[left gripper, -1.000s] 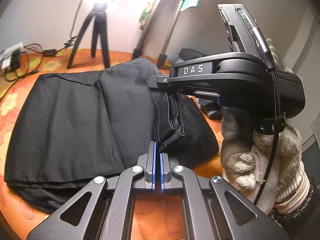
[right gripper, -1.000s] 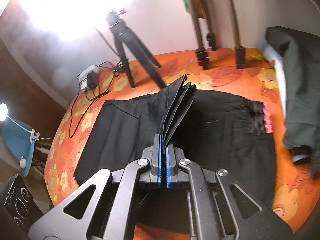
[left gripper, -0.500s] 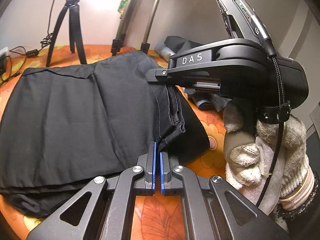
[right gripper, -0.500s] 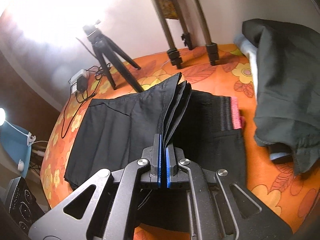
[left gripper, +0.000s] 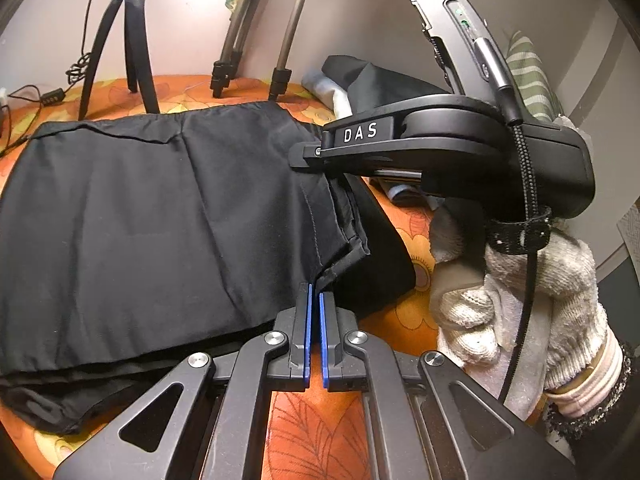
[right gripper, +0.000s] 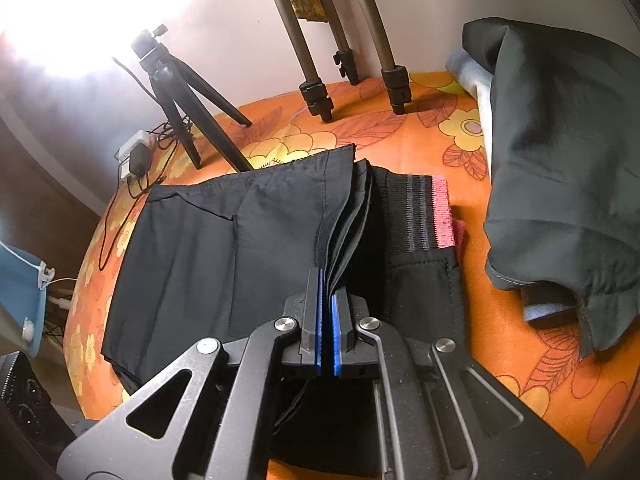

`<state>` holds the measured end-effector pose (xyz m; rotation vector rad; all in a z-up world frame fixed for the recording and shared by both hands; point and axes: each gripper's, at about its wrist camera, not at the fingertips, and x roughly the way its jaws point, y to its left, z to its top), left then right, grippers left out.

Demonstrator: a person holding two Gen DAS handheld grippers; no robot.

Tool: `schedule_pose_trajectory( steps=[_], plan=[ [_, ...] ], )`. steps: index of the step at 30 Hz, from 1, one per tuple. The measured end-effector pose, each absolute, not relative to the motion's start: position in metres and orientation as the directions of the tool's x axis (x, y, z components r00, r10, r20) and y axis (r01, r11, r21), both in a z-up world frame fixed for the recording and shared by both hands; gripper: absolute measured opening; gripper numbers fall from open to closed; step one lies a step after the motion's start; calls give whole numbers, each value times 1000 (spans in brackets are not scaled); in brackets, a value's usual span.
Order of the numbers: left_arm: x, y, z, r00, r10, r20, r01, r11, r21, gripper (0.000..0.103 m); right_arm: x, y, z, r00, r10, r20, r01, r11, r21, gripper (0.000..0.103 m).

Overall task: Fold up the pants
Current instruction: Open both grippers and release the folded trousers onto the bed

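Both the left gripper [left gripper: 314,298] and right gripper [right gripper: 327,280] pinched the black fabric pants' [left gripper: 160,216] layered edge, jaws nearly closed. Orange flowered cloth [right gripper: 500,344] lay bare at right. The right gripper's body read "DAS" [left gripper: 361,133].

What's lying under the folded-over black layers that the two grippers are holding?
Under the lifted layers lies the rest of the black pants, waistband exposed, on the orange cloth. Whatever lies beneath the pants is covered.

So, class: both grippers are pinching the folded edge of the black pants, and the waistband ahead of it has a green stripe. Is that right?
Not quite. The right wrist view shows the waistband with a pink-red stripe, not green. The rest holds: the left gripper and right gripper both pinch the black pants.
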<state>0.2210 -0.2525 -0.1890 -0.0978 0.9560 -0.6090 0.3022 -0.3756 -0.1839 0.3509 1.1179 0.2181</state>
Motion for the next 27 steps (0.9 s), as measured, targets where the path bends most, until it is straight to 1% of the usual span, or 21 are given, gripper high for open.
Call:
schedule_pose_trajectory(
  steps=[3,4,5,6,9,14,16,18,22,27],
  plan=[
    [224,-248,-185,420,-528,-738,444,829,-340,2,301,-375,-184,423,336,-841,3,928,373,4],
    [223,-245,-182,425,-522,-740,444,832,-332,4,301,-375,-185,422,335,-842,5,928,372,4],
    [220,-240,-179,432,-516,-740,445,835,-322,10,301,-375,-186,421,330,-845,5,931,366,4],
    [218,-233,-175,443,-510,-737,446,839,-312,12,301,-375,-186,420,326,-847,5,933,361,4],
    [217,-213,-168,470,-489,-735,437,852,-288,13,298,-376,-187,419,309,-854,4,939,343,4],
    [219,-163,-159,544,-399,-738,380,902,-207,13,295,-383,-185,414,279,-867,26,948,317,4],
    [221,-142,-158,575,-360,-735,339,922,-187,13,293,-384,-183,414,250,-875,33,957,289,10],
    [225,-119,-156,613,-296,-733,291,946,-139,13,291,-384,-177,435,184,-881,43,973,225,11],
    [232,-80,-158,633,-247,-733,206,967,-148,13,288,-390,-162,479,145,-866,62,978,198,12],
    [235,-61,-166,644,-206,-737,164,978,-130,13,286,-381,-137,537,211,-817,17,965,260,12]
  ],
)
